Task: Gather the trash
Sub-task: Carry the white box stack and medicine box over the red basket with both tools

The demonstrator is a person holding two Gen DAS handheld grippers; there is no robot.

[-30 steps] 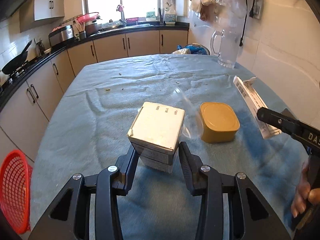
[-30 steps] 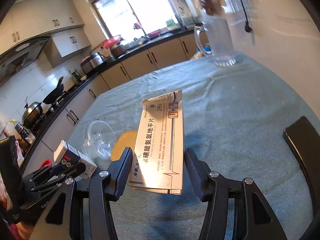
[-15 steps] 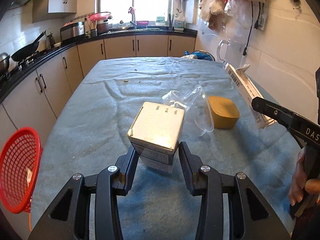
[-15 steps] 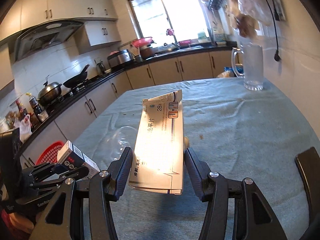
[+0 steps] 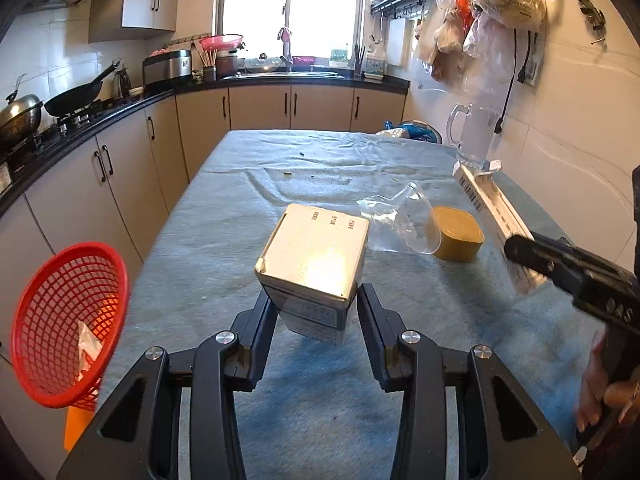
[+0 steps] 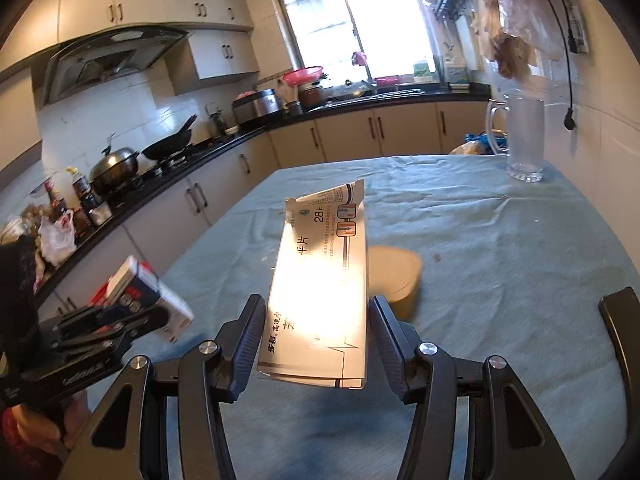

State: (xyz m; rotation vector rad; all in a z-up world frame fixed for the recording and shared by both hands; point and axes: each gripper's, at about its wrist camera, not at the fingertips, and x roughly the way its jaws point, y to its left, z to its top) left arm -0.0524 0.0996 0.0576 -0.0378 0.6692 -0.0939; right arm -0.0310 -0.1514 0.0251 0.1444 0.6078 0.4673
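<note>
My left gripper (image 5: 316,312) is shut on a small white carton (image 5: 314,268), held above the blue-clothed table (image 5: 248,216). My right gripper (image 6: 316,332) is shut on a long flat medicine box (image 6: 320,292), torn open at its far end; in the left wrist view the medicine box (image 5: 492,216) shows at the right edge. A red mesh basket (image 5: 68,320) with a scrap of paper inside hangs off the table's left edge. On the table lie a clear plastic cup (image 5: 404,220) on its side and a tan lidded container (image 5: 456,232).
A glass mug (image 6: 520,140) stands at the table's far right by the wall. Kitchen counters with a wok (image 5: 76,96) and pots run along the left and back. Bags hang on the right wall. A dark chair back (image 6: 620,336) rises at the right edge.
Both grippers have drawn back and leftward with their boxes still held. The red basket has come further into the left wrist view. The cup and tan container sit farther away.
</note>
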